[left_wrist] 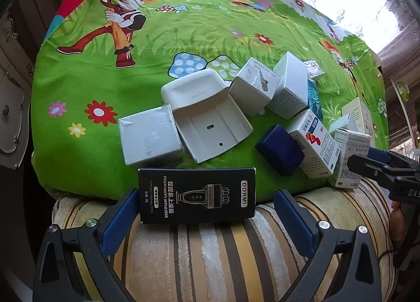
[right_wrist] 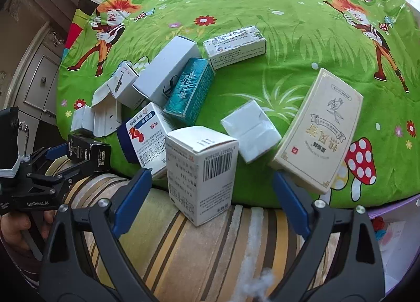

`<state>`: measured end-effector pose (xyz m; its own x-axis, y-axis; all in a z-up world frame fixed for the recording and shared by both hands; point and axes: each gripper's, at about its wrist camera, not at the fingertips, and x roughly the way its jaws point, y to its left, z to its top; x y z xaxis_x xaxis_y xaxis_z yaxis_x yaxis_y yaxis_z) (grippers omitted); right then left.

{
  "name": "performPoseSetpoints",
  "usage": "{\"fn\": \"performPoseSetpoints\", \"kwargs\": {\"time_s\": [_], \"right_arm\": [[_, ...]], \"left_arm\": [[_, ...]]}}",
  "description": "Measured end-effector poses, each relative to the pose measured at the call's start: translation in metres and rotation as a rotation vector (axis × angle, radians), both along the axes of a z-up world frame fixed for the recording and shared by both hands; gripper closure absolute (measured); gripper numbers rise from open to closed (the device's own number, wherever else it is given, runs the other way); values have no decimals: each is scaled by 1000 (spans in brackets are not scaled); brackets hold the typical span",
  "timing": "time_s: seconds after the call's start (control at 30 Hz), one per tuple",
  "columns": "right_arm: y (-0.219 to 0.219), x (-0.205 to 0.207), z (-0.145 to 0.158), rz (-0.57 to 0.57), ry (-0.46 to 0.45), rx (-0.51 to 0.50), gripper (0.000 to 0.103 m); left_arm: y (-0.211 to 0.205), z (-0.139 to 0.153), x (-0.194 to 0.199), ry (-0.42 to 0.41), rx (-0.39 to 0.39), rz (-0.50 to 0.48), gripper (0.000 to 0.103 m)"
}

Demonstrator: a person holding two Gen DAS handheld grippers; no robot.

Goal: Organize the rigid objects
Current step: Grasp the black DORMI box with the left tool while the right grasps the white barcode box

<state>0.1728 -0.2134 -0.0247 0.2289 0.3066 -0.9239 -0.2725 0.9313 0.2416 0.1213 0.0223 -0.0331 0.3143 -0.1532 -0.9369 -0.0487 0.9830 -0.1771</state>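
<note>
From the left: my left claw (left_wrist: pixel 207 193) is spread, with the black box (left_wrist: pixel 197 204) lying flat between its pads, half on the green sheet (left_wrist: pixel 86 86) and half on the striped cushion (left_wrist: pixel 215 249). The left pad sits at the box's edge while the right pad stands clear, so I judge a squeeze could shove or twist the box on this soft ground before it bites. Counting rightward, I see 1 black box, 6 white cartons (1 plain (left_wrist: pixel 149 134), 1 sax-printed (left_wrist: pixel 252 86), 1 long (right_wrist: pixel 168 68), 1 far printed (right_wrist: pixel 233 47), 1 red-marked (right_wrist: pixel 147 136), 1 barcoded (right_wrist: pixel 202 170)), 1 white holder (left_wrist: pixel 207 115), 1 navy box (left_wrist: pixel 279 153), 1 teal box (right_wrist: pixel 189 89), 1 white packet (right_wrist: pixel 249 131) and 1 cream box (right_wrist: pixel 320 131): 12 things, still a loose heap. My right claw (right_wrist: pixel 212 173) is spread wide around the barcoded carton, pads clear of it on both sides. That carton stands upright at the sheet's near edge, touching the red-marked one; if 1 pad lands first, it may topple onto the cushion or drag its neighbour. The right finger's tip is just beside the tilted cream box, so closing or dipping could knock that too.
</note>
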Motion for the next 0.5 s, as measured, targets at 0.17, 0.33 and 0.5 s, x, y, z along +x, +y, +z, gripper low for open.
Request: {"fn": "performPoseSetpoints", "kwargs": {"time_s": [0.17, 0.33, 0.5], "right_arm": [[3, 4, -8, 30, 33, 31, 40], [6, -5, 0, 57, -10, 4, 43], [0, -20, 15, 46, -74, 9, 43]], "left_arm": [[0, -1, -1, -2, -3, -1, 16], [-2, 5, -6, -27, 6, -6, 16], [-1, 19, -15, -64, 9, -1, 16]]}}
